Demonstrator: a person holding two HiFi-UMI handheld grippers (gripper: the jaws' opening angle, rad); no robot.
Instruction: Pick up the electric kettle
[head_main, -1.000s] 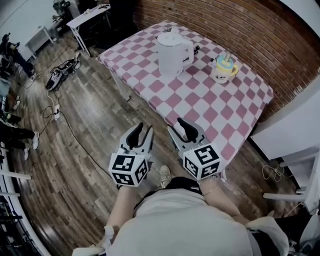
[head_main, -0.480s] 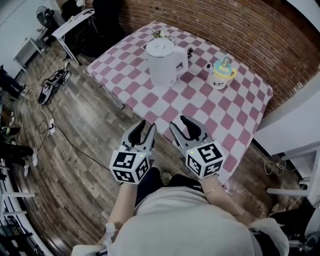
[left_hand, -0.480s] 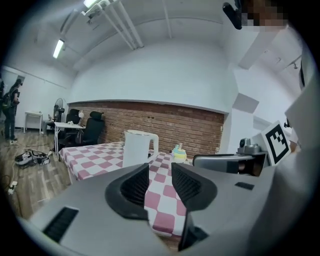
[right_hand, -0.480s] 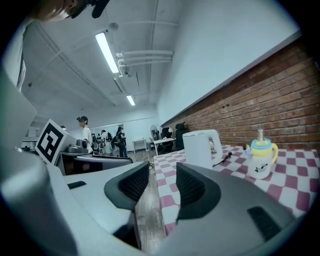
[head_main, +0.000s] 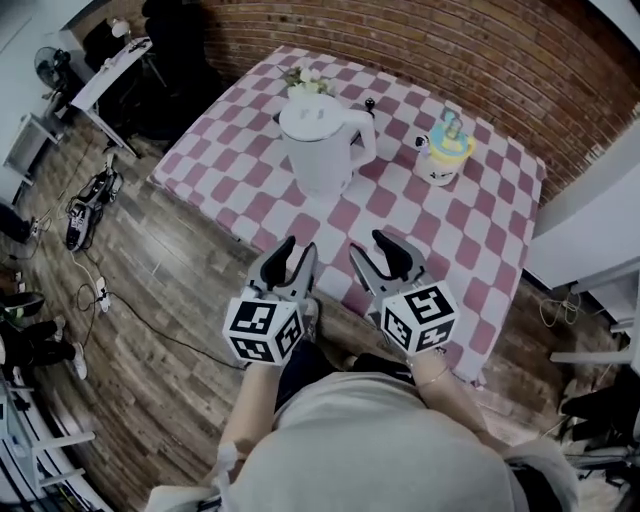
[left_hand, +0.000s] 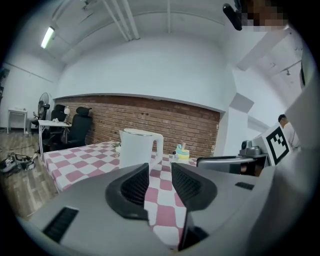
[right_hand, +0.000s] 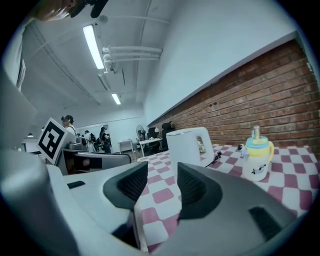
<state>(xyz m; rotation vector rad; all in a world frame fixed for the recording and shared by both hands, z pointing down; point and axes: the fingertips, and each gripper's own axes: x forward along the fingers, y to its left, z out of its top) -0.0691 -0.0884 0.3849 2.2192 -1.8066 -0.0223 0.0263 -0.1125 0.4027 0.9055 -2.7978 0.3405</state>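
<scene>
A white electric kettle (head_main: 320, 150) stands upright on a table with a pink-and-white checked cloth (head_main: 440, 220), handle to the right. The kettle (left_hand: 136, 150) lies straight ahead past the left jaws, and the kettle (right_hand: 187, 147) shows ahead of the right jaws too. My left gripper (head_main: 298, 247) hovers at the table's near edge, open and empty. My right gripper (head_main: 372, 245) is beside it over the cloth's edge, open; its jaws have just been opening with nothing between them. Both are well short of the kettle.
A yellow-and-blue child's cup (head_main: 443, 155) stands right of the kettle. A small flower pot (head_main: 305, 80) and a small black object (head_main: 369, 103) sit behind the kettle. A brick wall (head_main: 420, 40) backs the table. A desk (head_main: 110, 75) and floor cables (head_main: 90, 195) lie left.
Both grippers have moved forward to the table's near edge. The kettle and table now sit closer and lower in the head view.
</scene>
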